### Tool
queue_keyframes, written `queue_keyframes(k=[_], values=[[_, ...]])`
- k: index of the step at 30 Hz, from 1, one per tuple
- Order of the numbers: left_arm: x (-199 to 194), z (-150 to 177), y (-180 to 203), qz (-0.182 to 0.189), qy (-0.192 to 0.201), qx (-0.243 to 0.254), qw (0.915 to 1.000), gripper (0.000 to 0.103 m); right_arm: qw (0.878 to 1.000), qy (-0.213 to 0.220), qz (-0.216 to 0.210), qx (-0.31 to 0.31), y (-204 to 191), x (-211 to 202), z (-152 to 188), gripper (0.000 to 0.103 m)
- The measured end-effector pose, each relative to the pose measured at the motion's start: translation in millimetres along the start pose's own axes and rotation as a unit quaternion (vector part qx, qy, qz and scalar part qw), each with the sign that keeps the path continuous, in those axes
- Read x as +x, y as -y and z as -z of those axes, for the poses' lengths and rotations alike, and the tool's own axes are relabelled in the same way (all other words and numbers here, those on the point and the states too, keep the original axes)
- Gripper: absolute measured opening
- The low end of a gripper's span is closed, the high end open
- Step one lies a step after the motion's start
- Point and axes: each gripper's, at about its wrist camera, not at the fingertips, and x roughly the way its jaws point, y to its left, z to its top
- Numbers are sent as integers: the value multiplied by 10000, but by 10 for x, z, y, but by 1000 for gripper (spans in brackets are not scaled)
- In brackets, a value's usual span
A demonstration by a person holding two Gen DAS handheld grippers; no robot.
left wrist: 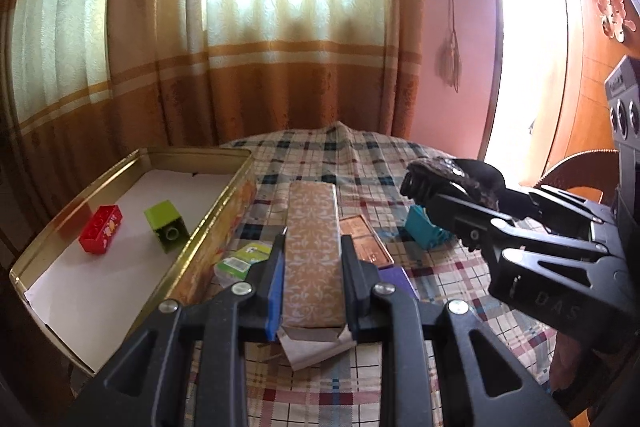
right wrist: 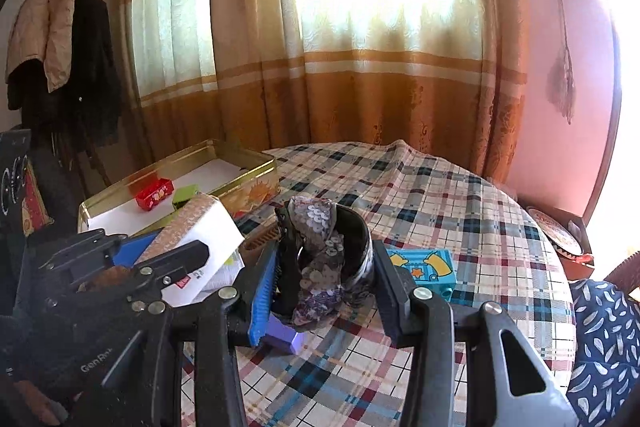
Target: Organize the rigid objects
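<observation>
My left gripper (left wrist: 312,241) is shut on a long tan patterned box (left wrist: 312,267), held above the plaid tablecloth (left wrist: 360,155) and pointing away from me. To its left stands an open gold tin (left wrist: 216,215) with a red brick (left wrist: 100,233) and a green brick (left wrist: 166,225) inside. My right gripper (right wrist: 326,251) is shut on a dark band wrapped in sequined fabric (right wrist: 320,263). It shows at the right of the left wrist view as the right gripper (left wrist: 432,187). The left gripper (right wrist: 160,247) with the box (right wrist: 196,239) appears beside the tin (right wrist: 256,187).
On the cloth lie a teal brick (right wrist: 428,267), a purple block (right wrist: 284,337), a copper-coloured flat tin (left wrist: 366,239) and a small green-and-white pack (left wrist: 240,259). Curtains hang behind the round table. Coats hang at the far left (right wrist: 60,47).
</observation>
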Motion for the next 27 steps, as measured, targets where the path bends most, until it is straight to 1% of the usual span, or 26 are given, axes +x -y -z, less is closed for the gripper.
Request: queue_keyframes(k=[6,10,19,27], values=[[-83,-2,-31,-56,223,-59,9997,23,9997,227,27,-126,-56,-71,1,47],[-100,-9,-59,-73,300,-90,9995,23,9993,312,34,-227,-92,-96,4,47],[-160,8,-124,-168,402,-106,9990,23,9990,387,84,-186,-85,-110,5,47],[-235,35,-220,-259,505,-118,9983,23,9985,427,254,-209,-123,-109,8,47]])
